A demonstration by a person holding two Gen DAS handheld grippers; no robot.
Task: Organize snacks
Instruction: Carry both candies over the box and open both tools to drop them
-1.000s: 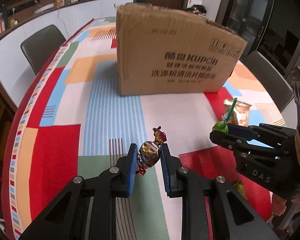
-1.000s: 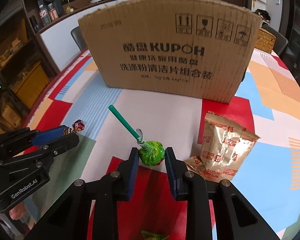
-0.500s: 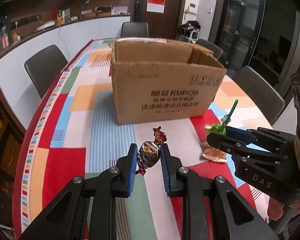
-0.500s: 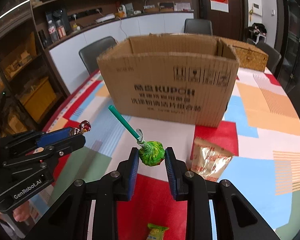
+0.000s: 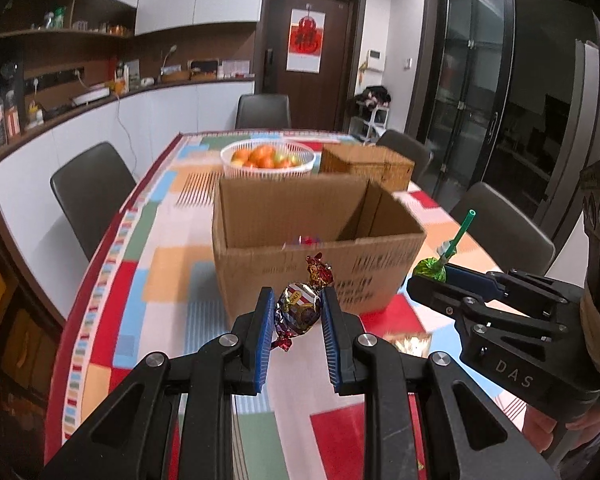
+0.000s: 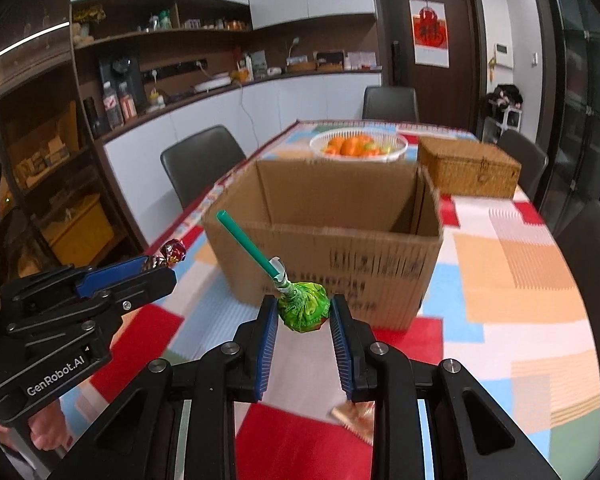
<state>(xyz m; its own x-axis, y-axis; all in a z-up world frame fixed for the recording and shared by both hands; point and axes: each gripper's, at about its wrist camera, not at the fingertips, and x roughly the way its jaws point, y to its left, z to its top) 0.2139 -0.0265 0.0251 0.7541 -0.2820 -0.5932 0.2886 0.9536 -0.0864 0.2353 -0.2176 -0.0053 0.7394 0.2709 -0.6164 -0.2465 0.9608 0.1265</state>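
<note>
My left gripper (image 5: 296,312) is shut on a foil-wrapped candy (image 5: 300,310) with red twisted ends, held in the air in front of the open cardboard box (image 5: 316,232). My right gripper (image 6: 304,314) is shut on a green-wrapped lollipop (image 6: 303,312) whose green stick points up and left. Both grippers hang side by side above the patterned tablecloth, just short of the box's near wall. Something red (image 5: 308,240) lies inside the box. In the right wrist view the left gripper (image 6: 156,268) shows at the left with the candy (image 6: 173,254) at its tip.
A gold snack packet (image 6: 356,418) lies on the table under the right gripper. Beyond the box stand a white basket of oranges (image 5: 268,158) and a wicker box (image 6: 468,172). Dark chairs (image 5: 90,188) ring the table. A hand (image 6: 46,428) holds the left gripper's handle.
Both grippers have risen with their sweets still held. The box's open top and inside now show, and the basket of oranges behind it has come into view.
</note>
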